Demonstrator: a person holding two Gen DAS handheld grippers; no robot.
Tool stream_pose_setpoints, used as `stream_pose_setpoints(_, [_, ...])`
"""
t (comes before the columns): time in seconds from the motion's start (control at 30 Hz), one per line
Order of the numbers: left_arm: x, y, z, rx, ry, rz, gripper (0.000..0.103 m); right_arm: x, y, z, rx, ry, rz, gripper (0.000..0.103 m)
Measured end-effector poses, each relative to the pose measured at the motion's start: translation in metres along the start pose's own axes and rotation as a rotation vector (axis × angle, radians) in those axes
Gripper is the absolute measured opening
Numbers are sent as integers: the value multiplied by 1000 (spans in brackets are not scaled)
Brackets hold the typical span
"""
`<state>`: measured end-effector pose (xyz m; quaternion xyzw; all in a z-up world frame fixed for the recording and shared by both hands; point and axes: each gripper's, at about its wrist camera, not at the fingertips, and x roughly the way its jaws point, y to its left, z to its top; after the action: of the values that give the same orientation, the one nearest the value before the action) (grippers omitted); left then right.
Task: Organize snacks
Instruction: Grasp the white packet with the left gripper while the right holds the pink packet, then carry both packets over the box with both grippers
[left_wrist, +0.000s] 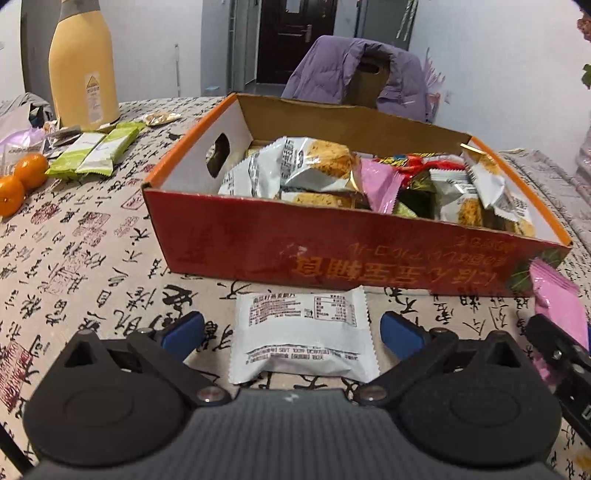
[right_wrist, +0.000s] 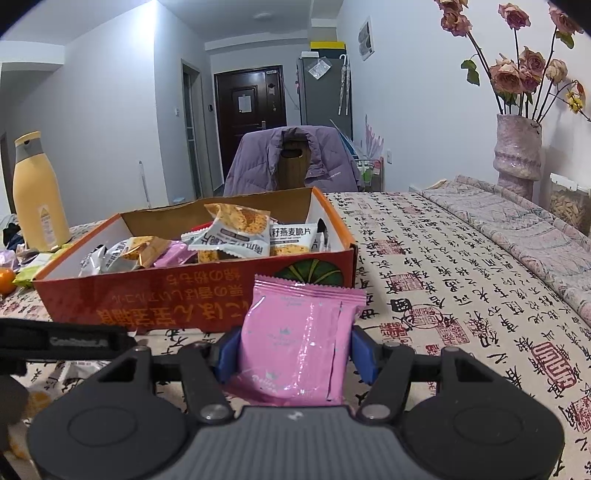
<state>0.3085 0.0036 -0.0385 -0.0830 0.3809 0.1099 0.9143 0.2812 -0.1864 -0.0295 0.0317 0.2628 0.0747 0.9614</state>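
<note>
- Left tool (left_wrist: 291, 330) spread wide around a white snack packet (left_wrist: 301, 334) lying on the worktop (left_wrist: 92, 258), pads clear
- Right tool (right_wrist: 290, 354) pinching a pink snack packet (right_wrist: 295, 339) before the red box (right_wrist: 177, 299)

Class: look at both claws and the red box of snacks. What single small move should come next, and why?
Probably close the left claw on the white packet: it lies on the tablecloth between the open fingers, outside the red box. The right claw already grips a pink packet.
</note>
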Motion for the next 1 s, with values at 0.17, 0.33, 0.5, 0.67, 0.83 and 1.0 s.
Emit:
stream_pose_setpoints(0.17, [1, -6, -4, 29, -20, 36, 92, -1, 1, 0, -2, -5, 4, 61])
stream_pose_setpoints(0.33, [-6, -8, -6, 54, -46, 20, 67, -1, 2, -1, -7, -8, 7, 61])
stream_pose_setpoints(0.5, [-12, -9, -10, 77, -62, -8, 52, -2, 3, -1, -13, -9, 11, 61])
stream_pose_setpoints(0.67, [-24, -4, -14, 84, -103, -46, 46, -3, 4, -1, -14, -16, 17, 61])
stream_pose_setpoints(0.83, [-48, 2, -18, 97, -186, -72, 46, -6, 7, -2, -28, -30, 26, 61])
stream_pose_setpoints(1.0, [-71, 8, -25, 109, -271, -103, 46, -12, 10, -3, -48, -51, 36, 61])
